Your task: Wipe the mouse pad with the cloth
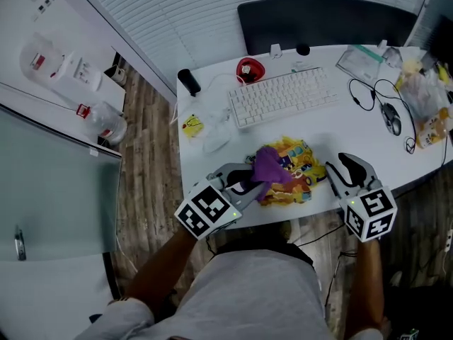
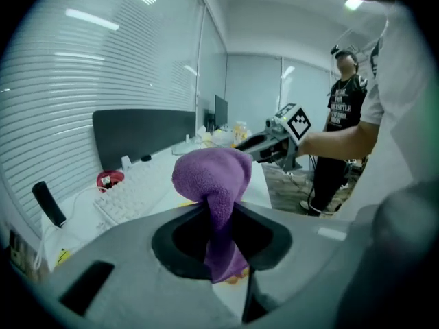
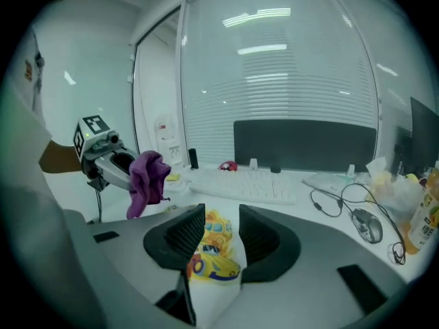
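The purple cloth [image 1: 271,164] hangs bunched from my left gripper [image 1: 256,179], which is shut on it; in the left gripper view the cloth [image 2: 209,173] balloons above the jaws and a tail hangs below. The mouse pad [image 1: 299,170], yellow with cartoon prints, is crumpled and lifted off the white table [image 1: 212,105] at its near edge. My right gripper [image 1: 333,171] grips the pad's right side. In the right gripper view the pad [image 3: 216,252] fills the gap between the jaws and its white underside hangs below. The two grippers face each other, close together.
A white keyboard [image 1: 283,94] lies behind the pad, with a red object [image 1: 250,69] and a black cylinder [image 1: 189,81] to its left. A wired mouse [image 1: 391,117] and plastic bags [image 1: 425,98] are at the right. A person [image 2: 343,115] stands beyond the table.
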A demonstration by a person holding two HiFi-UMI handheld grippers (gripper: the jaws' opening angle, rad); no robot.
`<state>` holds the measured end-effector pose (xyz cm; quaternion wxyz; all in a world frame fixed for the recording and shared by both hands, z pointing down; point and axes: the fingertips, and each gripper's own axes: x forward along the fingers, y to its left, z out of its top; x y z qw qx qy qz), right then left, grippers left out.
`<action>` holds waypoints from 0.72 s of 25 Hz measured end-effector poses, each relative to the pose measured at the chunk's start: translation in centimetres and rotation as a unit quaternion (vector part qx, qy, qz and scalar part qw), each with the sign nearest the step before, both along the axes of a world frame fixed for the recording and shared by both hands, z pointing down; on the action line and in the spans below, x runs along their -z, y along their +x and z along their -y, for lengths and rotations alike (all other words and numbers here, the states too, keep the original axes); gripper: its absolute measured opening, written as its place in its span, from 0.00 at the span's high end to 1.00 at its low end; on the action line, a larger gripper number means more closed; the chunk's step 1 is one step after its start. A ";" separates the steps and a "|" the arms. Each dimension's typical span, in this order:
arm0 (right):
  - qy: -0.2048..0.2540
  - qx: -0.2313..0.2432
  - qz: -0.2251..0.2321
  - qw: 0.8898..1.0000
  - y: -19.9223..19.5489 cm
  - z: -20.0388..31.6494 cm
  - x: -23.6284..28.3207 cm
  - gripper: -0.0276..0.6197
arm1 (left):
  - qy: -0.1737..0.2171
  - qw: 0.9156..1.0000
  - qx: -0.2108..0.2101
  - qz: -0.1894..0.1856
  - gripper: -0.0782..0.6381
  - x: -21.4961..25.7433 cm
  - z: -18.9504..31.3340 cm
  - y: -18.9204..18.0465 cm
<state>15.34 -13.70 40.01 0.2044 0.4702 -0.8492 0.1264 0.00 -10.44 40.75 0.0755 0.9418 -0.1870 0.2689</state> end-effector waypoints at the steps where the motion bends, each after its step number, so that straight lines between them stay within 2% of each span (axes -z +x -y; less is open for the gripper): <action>1: 0.013 0.005 0.008 1.000 -0.5 -0.2 0.8 0.72 | 0.012 1.000 0.007 -0.023 0.78 0.8 0.3 0.2; 4: 0.044 0.013 0.028 0.999 -1.9 -0.8 2.8 0.76 | 0.055 0.994 0.020 -0.092 0.78 3.5 0.8 0.9; 9: 0.085 0.008 0.070 0.994 -3.2 -1.8 5.7 0.84 | 0.111 0.977 0.041 -0.177 0.78 7.6 0.4 1.7; 13: 0.132 0.011 0.107 0.985 -4.2 -2.8 8.6 0.89 | 0.137 0.965 0.058 -0.215 0.78 9.9 0.0 1.7; 18: 0.200 0.020 0.144 0.969 -5.4 -3.9 12.2 0.91 | 0.173 0.951 0.069 -0.249 0.78 12.0 -0.7 1.2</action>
